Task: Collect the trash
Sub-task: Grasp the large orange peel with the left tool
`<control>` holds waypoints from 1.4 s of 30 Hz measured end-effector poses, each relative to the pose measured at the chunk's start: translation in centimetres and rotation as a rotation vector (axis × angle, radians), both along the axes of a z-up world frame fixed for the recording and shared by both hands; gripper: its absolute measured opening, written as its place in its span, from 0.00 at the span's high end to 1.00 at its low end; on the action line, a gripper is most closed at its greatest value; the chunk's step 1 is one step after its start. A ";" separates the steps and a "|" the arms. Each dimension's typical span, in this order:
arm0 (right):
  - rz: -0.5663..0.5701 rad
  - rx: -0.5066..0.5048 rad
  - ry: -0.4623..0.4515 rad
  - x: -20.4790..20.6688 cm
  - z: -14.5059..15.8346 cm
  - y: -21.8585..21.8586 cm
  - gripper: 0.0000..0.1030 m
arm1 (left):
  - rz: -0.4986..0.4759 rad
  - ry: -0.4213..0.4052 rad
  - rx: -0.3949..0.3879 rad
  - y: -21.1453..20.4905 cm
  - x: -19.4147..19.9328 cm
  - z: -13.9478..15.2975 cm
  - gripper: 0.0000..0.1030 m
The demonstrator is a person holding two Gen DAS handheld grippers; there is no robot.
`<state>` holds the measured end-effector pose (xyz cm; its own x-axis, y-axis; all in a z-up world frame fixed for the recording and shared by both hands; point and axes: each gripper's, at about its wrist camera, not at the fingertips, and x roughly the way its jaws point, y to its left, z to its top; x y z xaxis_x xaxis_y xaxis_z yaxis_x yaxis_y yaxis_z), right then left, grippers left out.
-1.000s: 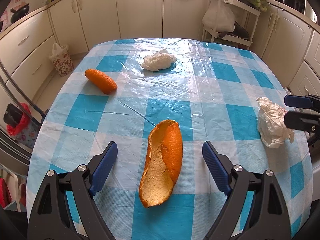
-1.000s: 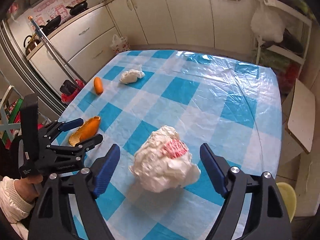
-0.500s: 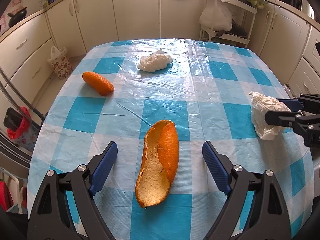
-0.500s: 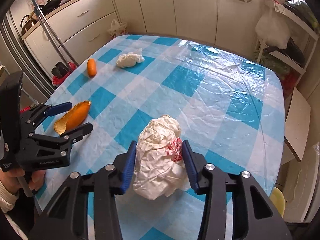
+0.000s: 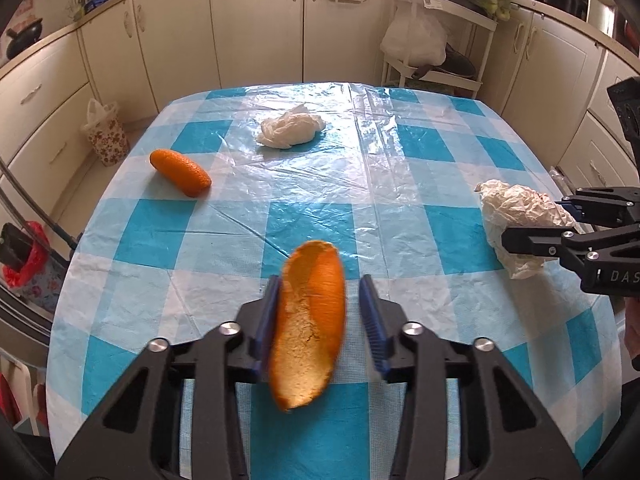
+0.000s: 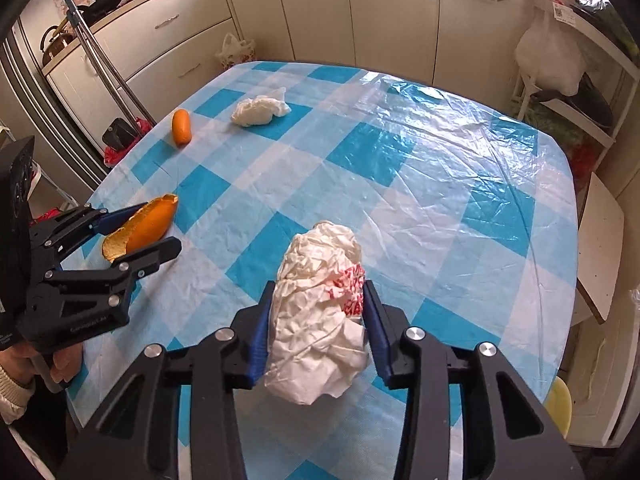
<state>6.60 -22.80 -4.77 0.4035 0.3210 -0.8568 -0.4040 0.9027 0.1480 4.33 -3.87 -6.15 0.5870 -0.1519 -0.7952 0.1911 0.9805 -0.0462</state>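
The blue-padded fingers (image 5: 267, 322) of the left gripper (image 5: 320, 320) have just been closing around a long curl of orange peel (image 5: 310, 320), which lies lengthwise between them; the left pad is seen against the peel's edge, while a narrow gap is still visible at the right pad, so a firm pinch is not yet shown. The peel is judged light, fairly stiff but brittle, and best taken across its middle, where both walls can be squeezed together. Ahead of these fingers and off to their left, a second orange peel piece (image 5: 180, 172) and a white tissue wad (image 5: 290, 130) are left on the checked tablecloth (image 5: 400, 200). To the right, the fingers (image 6: 262, 332) of the right gripper (image 6: 320, 320) have just been closing, and are pressed on both sides of a crumpled paper wrapper (image 6: 320, 320) with red print. The wrapper is judged very light and soft; it will be crushed rather than slip, so a grip through its bulk is suitable.
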 end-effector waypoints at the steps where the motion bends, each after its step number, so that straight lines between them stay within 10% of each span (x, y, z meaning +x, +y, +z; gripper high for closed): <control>1: -0.006 0.007 -0.011 -0.1 0.4 -0.2 0.61 | -0.001 0.001 -0.022 0.3 0.0 0.0 0.75; 8: -0.060 0.009 -0.021 -0.2 0.8 -1.7 0.57 | -0.046 0.010 -0.039 0.2 -0.3 0.1 0.75; 12: -0.069 -0.003 -0.007 -0.3 0.6 -2.1 0.41 | -0.015 0.005 0.013 0.1 -0.7 0.1 0.47; 27: -0.083 0.008 -0.006 -1.8 1.2 -3.4 0.56 | 0.065 0.009 0.048 1.2 -1.4 0.0 0.46; 30: -0.083 0.006 0.006 -2.2 1.2 -3.5 0.50 | 0.059 0.009 0.058 1.1 -1.8 0.0 0.54; 32: -0.075 -0.015 0.017 -2.4 0.7 -3.2 0.57 | 0.053 0.005 0.064 0.8 -1.9 0.0 0.78; 42: -0.114 0.057 -0.093 -3.3 3.2 -2.9 0.68 | -0.001 -0.057 0.031 -3.0 -2.1 1.8 0.86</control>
<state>3.35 -25.73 -1.57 0.5169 0.3154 -0.7958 -0.3134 0.9348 0.1669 2.23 -6.87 -4.40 0.6312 -0.1287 -0.7649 0.1938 0.9810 -0.0051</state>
